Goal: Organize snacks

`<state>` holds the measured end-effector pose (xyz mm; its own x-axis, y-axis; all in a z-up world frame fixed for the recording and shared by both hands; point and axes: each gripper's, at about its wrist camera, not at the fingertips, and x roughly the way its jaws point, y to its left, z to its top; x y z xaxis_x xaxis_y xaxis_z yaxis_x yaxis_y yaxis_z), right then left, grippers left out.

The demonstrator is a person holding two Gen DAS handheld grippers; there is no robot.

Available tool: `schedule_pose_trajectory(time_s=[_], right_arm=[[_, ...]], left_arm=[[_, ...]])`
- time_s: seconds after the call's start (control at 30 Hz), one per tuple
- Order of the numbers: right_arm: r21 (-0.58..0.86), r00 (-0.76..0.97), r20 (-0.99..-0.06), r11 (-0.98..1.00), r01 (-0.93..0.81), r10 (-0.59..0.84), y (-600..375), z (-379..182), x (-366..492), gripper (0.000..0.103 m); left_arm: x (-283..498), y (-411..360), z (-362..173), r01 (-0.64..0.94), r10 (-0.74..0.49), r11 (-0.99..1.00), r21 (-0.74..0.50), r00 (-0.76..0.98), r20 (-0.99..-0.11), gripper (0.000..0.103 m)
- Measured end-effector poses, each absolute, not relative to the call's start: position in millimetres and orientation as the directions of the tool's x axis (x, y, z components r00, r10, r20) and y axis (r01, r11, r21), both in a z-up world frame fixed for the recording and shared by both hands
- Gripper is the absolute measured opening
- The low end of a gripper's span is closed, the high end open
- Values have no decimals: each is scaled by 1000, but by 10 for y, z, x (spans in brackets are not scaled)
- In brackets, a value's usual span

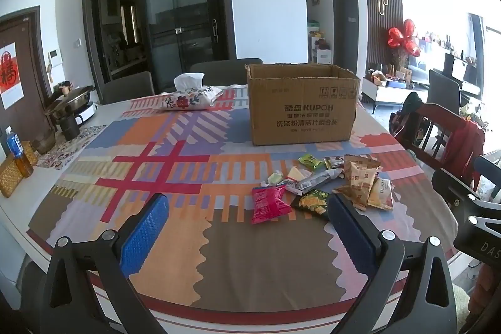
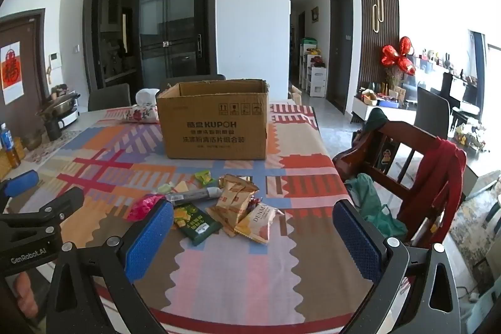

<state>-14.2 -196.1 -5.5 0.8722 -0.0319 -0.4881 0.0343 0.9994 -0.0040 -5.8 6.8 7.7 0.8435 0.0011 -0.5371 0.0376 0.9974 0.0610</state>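
Your table, draped in a patchwork cloth of orange, red, brown and lavender blocks with zigzag seams, fills both views. On its far half stands an open-topped brown corrugated cardboard box with printed lettering on its front; from here you cannot tell what lies inside. Between the box and the near edge lies a loose heap of crinkly snack packets: tan paper-look pouches, a dark green foil packet, a pink foil bag, a long grey wrapper and small green sweets. Left of the box rests a soft floral fabric tissue holder. A dark wooden chair hung with a red garment stands just beside the table's right edge. Bare cloth spreads wide to the heap's left. Your left gripper and right gripper hover above the near cloth, blue textured pads spread wide, holding nothing.
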Motion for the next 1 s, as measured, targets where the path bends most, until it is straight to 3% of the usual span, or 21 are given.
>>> schedule_pose_trajectory(time_s=[1.0], right_arm=[[-5, 873, -486, 999, 34, -32, -1956, -45, -153, 103]], left_arm=[[-62, 60, 79, 36, 3, 997, 62, 844, -536, 103]])
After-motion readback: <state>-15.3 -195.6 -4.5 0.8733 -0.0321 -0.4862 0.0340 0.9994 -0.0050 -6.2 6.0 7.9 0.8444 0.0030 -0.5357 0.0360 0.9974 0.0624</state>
